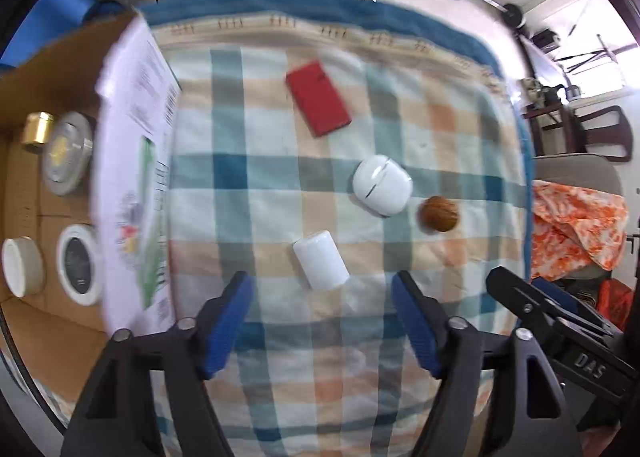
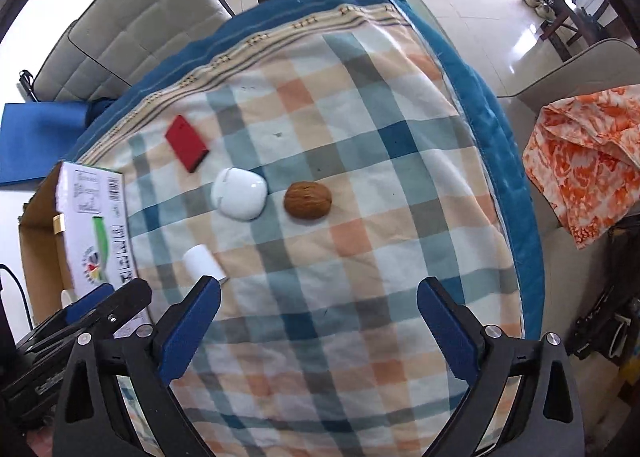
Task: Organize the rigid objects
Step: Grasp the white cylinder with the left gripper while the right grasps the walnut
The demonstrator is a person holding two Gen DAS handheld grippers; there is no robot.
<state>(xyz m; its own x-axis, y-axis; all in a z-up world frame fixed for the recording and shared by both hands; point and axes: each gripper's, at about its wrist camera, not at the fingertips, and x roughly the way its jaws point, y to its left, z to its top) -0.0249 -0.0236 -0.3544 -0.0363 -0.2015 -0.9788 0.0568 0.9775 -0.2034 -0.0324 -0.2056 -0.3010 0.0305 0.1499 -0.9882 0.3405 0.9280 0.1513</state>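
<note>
On the checked cloth (image 1: pixel 280 185) lie a red flat box (image 1: pixel 318 103), a white earbud case (image 1: pixel 382 185), a brown walnut (image 1: pixel 438 214) and a white cylinder (image 1: pixel 320 265). My left gripper (image 1: pixel 322 321) is open and empty, just short of the white cylinder. The right wrist view shows the same red box (image 2: pixel 187 142), earbud case (image 2: pixel 239 194), walnut (image 2: pixel 308 199) and cylinder (image 2: pixel 203 262). My right gripper (image 2: pixel 318 317) is open and empty, hovering over the cloth short of the walnut.
A cardboard box (image 1: pixel 24 105) stands at the left with a white printed flap (image 1: pixel 136 161). It holds a gold-capped jar (image 1: pixel 37 131), round tins (image 1: pixel 66 153) and a white lid (image 1: pixel 20 267). An orange patterned cloth (image 2: pixel 588 153) lies on a chair to the right.
</note>
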